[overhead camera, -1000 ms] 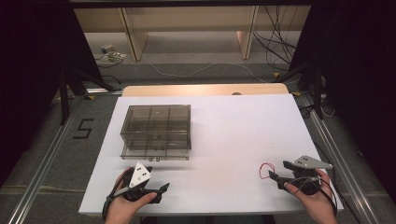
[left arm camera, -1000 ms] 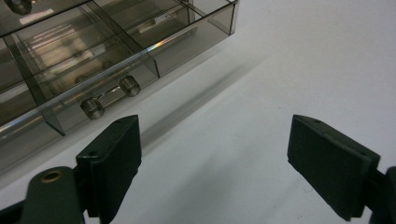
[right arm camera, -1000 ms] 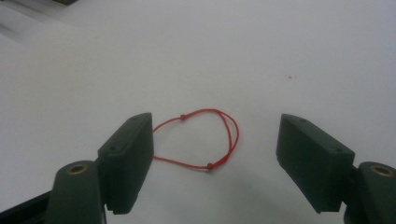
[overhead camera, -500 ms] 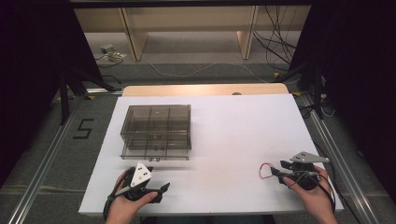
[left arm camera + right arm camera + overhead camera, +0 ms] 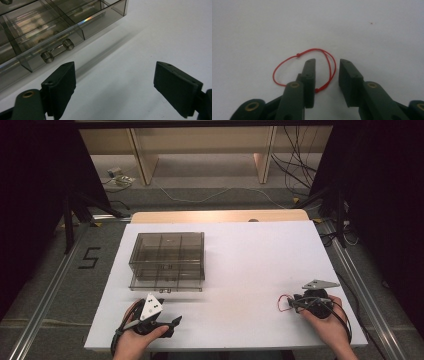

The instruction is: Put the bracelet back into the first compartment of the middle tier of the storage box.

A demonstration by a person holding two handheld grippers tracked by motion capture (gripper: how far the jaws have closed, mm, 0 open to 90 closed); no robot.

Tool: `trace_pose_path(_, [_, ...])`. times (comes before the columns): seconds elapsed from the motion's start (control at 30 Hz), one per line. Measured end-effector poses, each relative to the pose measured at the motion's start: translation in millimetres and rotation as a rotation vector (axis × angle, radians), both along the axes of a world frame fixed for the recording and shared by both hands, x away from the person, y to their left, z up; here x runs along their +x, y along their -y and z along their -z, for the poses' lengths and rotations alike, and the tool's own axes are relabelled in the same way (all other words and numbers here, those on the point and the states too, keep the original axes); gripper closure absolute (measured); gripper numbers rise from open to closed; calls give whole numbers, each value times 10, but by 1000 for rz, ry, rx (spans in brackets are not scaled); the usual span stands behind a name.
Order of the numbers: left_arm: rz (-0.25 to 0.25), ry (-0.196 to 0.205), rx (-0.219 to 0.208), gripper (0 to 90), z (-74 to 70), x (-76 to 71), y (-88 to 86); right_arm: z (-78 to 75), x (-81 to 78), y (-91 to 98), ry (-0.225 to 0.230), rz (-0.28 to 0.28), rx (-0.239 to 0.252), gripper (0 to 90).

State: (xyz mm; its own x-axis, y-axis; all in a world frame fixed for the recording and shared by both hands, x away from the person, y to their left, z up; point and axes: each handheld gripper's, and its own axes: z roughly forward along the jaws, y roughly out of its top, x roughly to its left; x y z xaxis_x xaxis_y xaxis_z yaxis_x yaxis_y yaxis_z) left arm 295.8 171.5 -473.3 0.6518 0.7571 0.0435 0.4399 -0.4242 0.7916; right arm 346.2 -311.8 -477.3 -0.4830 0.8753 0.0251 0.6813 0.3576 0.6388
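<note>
Two claws are working: the right claw (image 5: 327, 75), partly closed, is straddling a red string loop (image 5: 287, 61) at five o'clock on the worktop (image 5: 250, 255), probably pinching next; the left claw (image 5: 115, 87) is gaping empty beside the box (image 5: 167, 260).

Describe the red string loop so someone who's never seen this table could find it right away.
Start at the white table and go to its near right corner, where the right gripper rests in a hand. The red string loop lies flat on the tabletop at that gripper's partly open jaws. It is thin, knotted and bright red, unlike the smoky clear compartment box far to its left.
</note>
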Motion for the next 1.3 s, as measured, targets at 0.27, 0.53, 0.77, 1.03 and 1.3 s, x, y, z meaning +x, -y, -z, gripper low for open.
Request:
trace_pose_path(0.27, [3, -1, 0, 180, 3, 1, 3, 4, -9, -19, 0, -17, -21, 828])
trace_pose_path(0.53, [7, -3, -3, 180, 9, -2, 13, 3, 0, -24, -26, 0, 11, 900])
trace_pose_path(0.77, [9, -2, -4, 179, 9, -2, 12, -27, -14, -33, -2, -1, 33, 900])
trace_pose_path(1.03, [9, -3, -5, 179, 12, -3, 17, -106, -46, -58, 55, -10, 67, 900])
trace_pose_path(1.3, [9, -1, -5, 178, 10, -5, 20, -172, -68, -134, 98, -39, 89, 900])
